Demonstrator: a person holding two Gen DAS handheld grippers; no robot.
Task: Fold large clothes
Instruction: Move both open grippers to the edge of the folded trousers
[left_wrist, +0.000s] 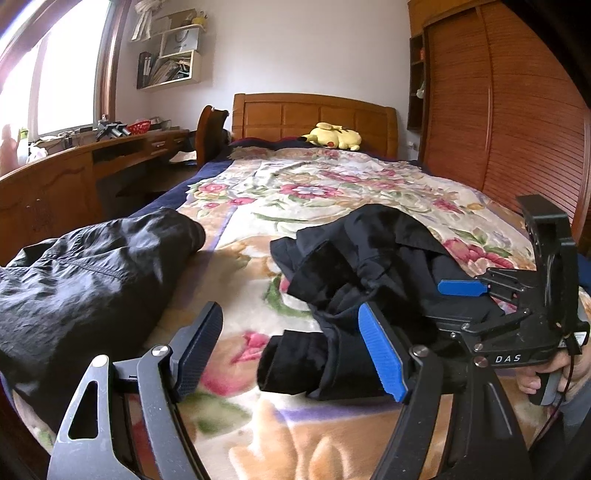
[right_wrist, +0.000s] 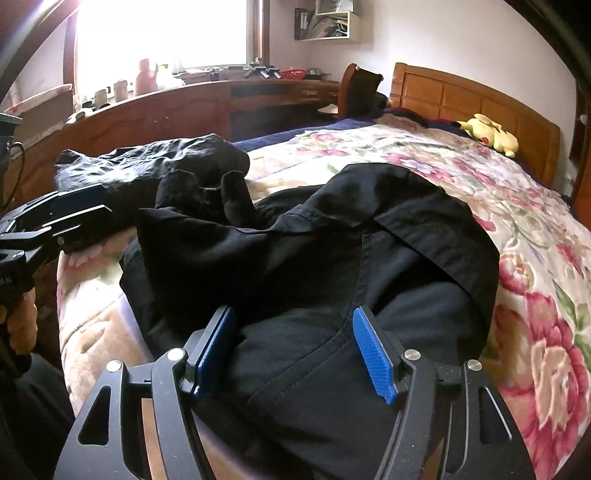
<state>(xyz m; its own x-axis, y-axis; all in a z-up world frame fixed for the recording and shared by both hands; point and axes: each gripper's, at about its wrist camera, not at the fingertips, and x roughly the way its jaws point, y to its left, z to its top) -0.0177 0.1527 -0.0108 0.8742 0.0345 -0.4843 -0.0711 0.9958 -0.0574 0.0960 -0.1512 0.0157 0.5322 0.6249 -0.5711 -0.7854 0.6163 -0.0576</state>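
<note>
While black garment (right_wrist: 295, 240) lies bunched on bed (right_wrist: 517, 221), right gripper (right_wrist: 293, 354) straddles its hem wide, left gripper (left_wrist: 291, 350) wide, empty: pre-grasp.

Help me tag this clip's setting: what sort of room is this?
A bedroom, most likely: a wooden-headboard bed under a floral blanket, a slatted wooden wardrobe, and a yellow plush toy by the headboard.
</note>
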